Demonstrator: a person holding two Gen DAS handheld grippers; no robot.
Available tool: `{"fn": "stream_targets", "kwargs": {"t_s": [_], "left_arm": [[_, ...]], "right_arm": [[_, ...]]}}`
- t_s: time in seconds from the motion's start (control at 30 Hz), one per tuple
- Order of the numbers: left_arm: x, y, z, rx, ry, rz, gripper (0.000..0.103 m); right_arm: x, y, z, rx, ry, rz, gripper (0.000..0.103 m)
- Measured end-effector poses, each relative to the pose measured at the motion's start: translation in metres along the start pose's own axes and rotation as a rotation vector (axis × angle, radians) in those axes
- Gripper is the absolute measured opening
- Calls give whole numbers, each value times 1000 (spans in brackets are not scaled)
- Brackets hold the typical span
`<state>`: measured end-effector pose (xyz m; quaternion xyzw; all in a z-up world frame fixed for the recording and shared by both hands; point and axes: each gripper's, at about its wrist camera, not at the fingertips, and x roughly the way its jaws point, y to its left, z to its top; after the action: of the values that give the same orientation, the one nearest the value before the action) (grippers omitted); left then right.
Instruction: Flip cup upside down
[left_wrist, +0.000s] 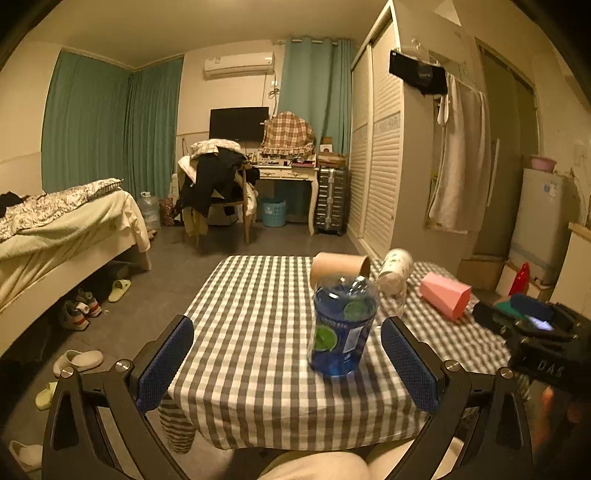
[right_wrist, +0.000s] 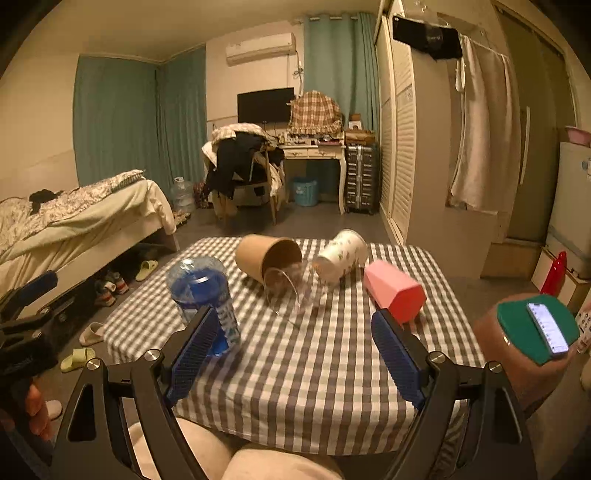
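Observation:
A blue transparent cup (left_wrist: 343, 325) stands mouth down on the checked tablecloth (left_wrist: 255, 354); it also shows in the right wrist view (right_wrist: 203, 295). A brown paper cup (right_wrist: 266, 258), a clear glass (right_wrist: 288, 291), a white patterned cup (right_wrist: 341, 256) and a pink cup (right_wrist: 395, 291) lie on their sides behind it. My left gripper (left_wrist: 288, 365) is open and empty, with the blue cup just ahead between its fingers. My right gripper (right_wrist: 291, 354) is open and empty over the table's near part, its left finger (right_wrist: 192, 354) in front of the blue cup.
The small table's near edge is at my knees (right_wrist: 280, 465). A bed (left_wrist: 62, 229) stands at the left with shoes on the floor. A chair with clothes (left_wrist: 218, 184), a desk and a wardrobe (left_wrist: 380, 147) are behind. A phone on a green mount (right_wrist: 543, 325) is at the right.

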<state>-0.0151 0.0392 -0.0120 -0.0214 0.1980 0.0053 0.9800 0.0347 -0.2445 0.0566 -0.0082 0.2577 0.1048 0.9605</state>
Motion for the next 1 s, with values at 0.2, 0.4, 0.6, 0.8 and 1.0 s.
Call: {"fn": "stream_targets", "kwargs": {"t_s": [0.2,0.4,0.6,0.8,1.0], "left_arm": [[7,4,-2,-35,17,10,103],[8,8,-4,-45,25,24,103],[8,9,-7,-52,35,18,103],[6,6,-7,-49,35,13,103],[5,3,-8,-41,36,8,103]], "right_arm": [[5,-9,-5,14,-6,-22,95],[5,-10,-9,10,-15,-43,103],[3,-10,-9,13,-20,-52,103],[1,-9,-8,10,-22,-61,103],[0,-10,-9,8,-24,-62,103]]}}
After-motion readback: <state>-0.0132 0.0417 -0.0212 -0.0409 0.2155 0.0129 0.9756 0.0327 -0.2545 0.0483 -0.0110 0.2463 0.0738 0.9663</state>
